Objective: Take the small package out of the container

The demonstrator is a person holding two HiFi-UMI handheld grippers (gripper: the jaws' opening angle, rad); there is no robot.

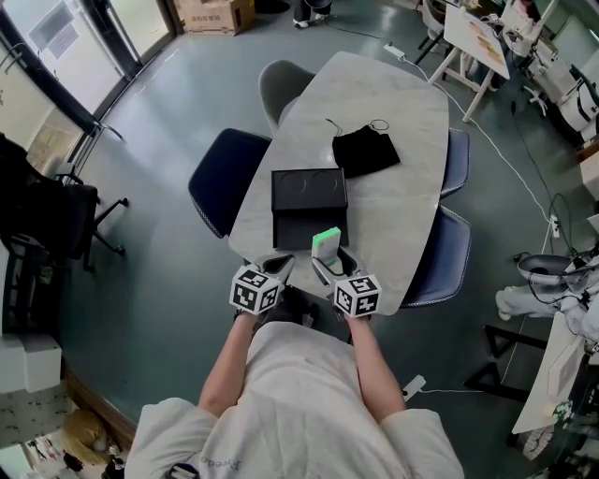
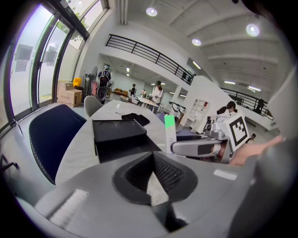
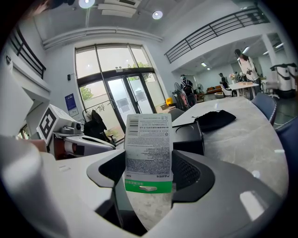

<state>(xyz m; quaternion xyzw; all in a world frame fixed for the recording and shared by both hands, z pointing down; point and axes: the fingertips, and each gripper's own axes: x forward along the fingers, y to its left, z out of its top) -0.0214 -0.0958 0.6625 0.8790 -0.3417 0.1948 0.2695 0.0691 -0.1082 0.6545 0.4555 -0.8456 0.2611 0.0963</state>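
Gripping small package (image 3: pixel 149 149) upright in right gripper (image 1: pixel 332 264), clear of open black container (image 1: pixel 309 195) just ahead. Left gripper (image 1: pixel 277 270) alongside, jaws pinched together, nothing between.

Readable wording on my feeds: none that I can make out letter for letter.

Item 1: small package (image 3: pixel 149 153), printed label, right gripper view. 1 barcode at the top left, many rows of fine black print on white, 1 green band along the lower edge with pale marks. All of it is too small for me to read.

Item 2: left marker cube (image 1: pixel 255 289) on the left gripper (image 1: pixel 278 268), and right marker cube (image 1: pixel 357 295) on the right gripper (image 1: pixel 329 262). Black-and-white square patterns, no letters or digits.

Item 3: cardboard box (image 1: pixel 215 13) on the floor. Dark print, illegible.

Item 4: blue sign (image 3: pixel 69 103) beside the glass doors. Illegible.
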